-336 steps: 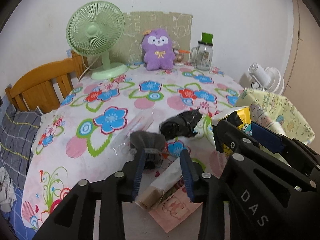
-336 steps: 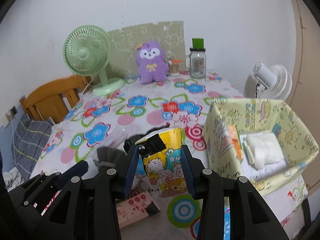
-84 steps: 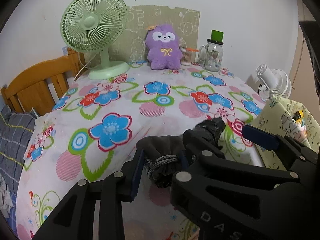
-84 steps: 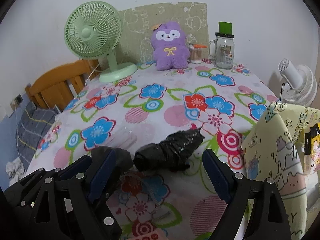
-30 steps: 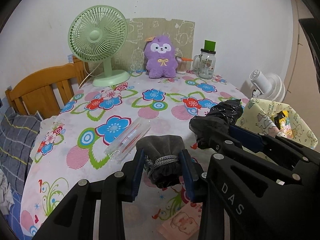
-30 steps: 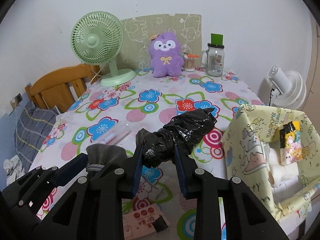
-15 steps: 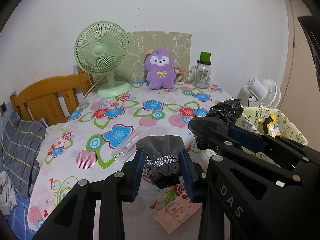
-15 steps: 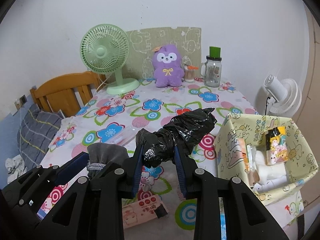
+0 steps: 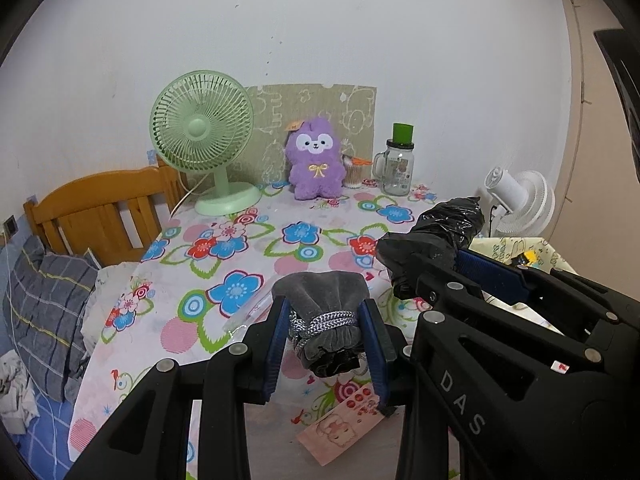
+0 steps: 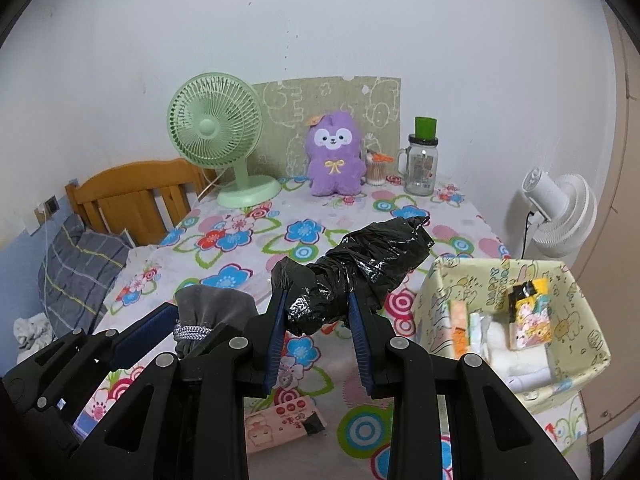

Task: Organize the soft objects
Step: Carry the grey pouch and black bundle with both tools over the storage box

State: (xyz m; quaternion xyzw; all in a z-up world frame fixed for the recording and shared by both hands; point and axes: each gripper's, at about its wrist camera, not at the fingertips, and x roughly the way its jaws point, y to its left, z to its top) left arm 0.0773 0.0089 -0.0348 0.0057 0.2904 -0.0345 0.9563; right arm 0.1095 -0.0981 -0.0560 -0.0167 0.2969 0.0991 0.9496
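Observation:
My left gripper (image 9: 326, 328) is shut on a grey velvet drawstring pouch (image 9: 322, 300) and holds it well above the flowered table (image 9: 240, 248). My right gripper (image 10: 318, 320) is shut on a rolled black plastic bag (image 10: 360, 272), also raised above the table. The pouch also shows in the right wrist view (image 10: 212, 312), and the bag in the left wrist view (image 9: 436, 236). A yellow fabric bin (image 10: 568, 384) stands at the table's right edge, below and right of the bag. It holds a cartoon snack packet (image 10: 528, 316) and folded white items (image 10: 516, 356).
A pink packet (image 10: 280, 428) lies near the table's front edge. A clear plastic sleeve (image 9: 248, 312) lies mid-table. At the back stand a green fan (image 10: 224, 136), a purple plush (image 10: 336, 156) and a glass jar (image 10: 422, 164). A wooden chair (image 10: 136, 196) is left, a white fan (image 10: 560, 208) right.
Both grippers have risen and drawn back from the table with their loads over the last second. The bin's inside has come into fuller view on the right.

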